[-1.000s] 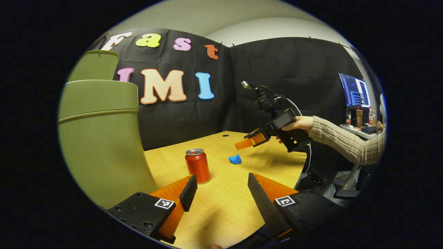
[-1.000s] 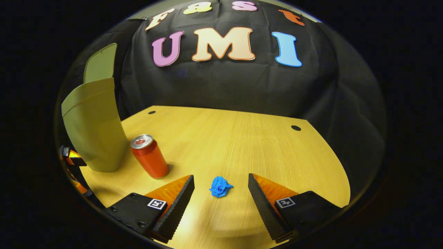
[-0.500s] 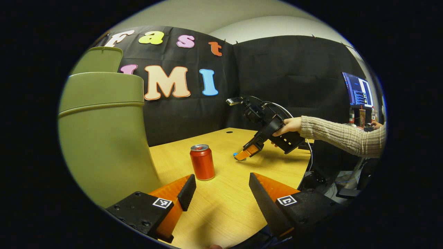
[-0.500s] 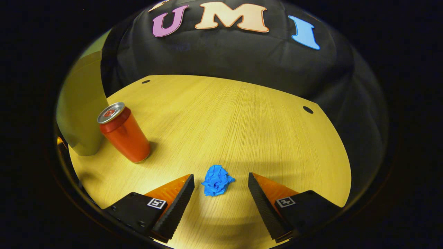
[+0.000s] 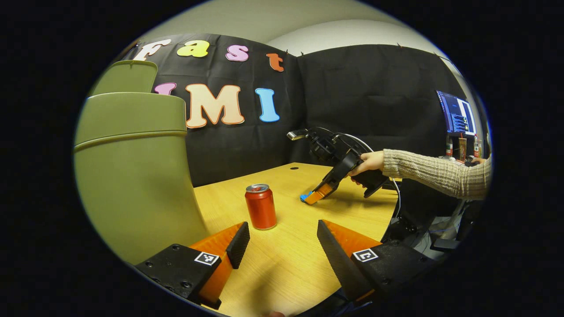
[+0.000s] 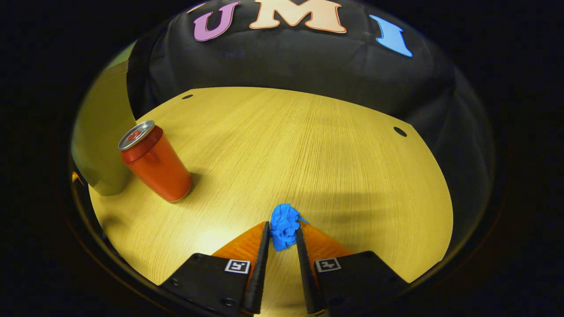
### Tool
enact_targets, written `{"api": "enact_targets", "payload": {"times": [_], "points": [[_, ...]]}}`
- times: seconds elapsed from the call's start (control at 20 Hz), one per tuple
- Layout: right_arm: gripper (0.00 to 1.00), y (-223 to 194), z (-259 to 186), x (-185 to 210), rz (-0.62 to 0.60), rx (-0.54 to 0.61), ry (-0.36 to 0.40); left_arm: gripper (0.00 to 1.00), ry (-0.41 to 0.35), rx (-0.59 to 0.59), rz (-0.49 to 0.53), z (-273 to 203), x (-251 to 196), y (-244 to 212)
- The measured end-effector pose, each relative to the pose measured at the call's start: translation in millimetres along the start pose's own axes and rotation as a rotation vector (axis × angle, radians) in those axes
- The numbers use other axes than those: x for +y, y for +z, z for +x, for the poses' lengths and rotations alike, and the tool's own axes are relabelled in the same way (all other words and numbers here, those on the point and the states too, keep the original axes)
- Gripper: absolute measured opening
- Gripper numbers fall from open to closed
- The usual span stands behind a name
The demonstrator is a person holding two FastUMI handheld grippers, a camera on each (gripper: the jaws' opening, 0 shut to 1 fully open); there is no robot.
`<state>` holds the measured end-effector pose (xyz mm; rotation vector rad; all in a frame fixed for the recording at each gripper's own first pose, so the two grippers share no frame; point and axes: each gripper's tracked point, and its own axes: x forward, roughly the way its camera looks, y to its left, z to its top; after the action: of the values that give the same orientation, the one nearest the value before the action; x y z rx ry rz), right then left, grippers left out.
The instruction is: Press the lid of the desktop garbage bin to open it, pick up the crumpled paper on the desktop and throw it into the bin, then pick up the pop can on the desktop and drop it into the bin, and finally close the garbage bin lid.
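Right tool (image 6: 282, 242) we see clenched on the crumpled paper (image 6: 284, 226) at lower centre; left tool (image 5: 280, 240) hangs released near the pop can (image 5: 261, 207).

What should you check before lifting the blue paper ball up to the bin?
1. Right gripper shut on the crumpled paper: ok.
2. Bin lid up, bin open: ok.
3. Pop can upright beside the way to the bin: ok.
4. Left gripper open and empty, near the bin: ok.
5. Paper still touching the desktop: cannot tell.
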<state>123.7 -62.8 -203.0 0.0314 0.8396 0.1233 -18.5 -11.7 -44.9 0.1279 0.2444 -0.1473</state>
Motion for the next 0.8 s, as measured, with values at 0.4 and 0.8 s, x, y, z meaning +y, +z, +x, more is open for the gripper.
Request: {"api": "enact_targets", "payload": {"times": [0.4,0.8], "points": [[0.07,13.8,-22.3,3.2,0.014,-0.056,0.014,0.94,-0.010,0.005,-0.020,2.1,-2.4,-2.7],[0.07,111.1,-107.7,50.0,0.016,-0.279,0.114,0.94,-0.069,0.029,-0.036,2.6,-24.3,-8.2]]}}
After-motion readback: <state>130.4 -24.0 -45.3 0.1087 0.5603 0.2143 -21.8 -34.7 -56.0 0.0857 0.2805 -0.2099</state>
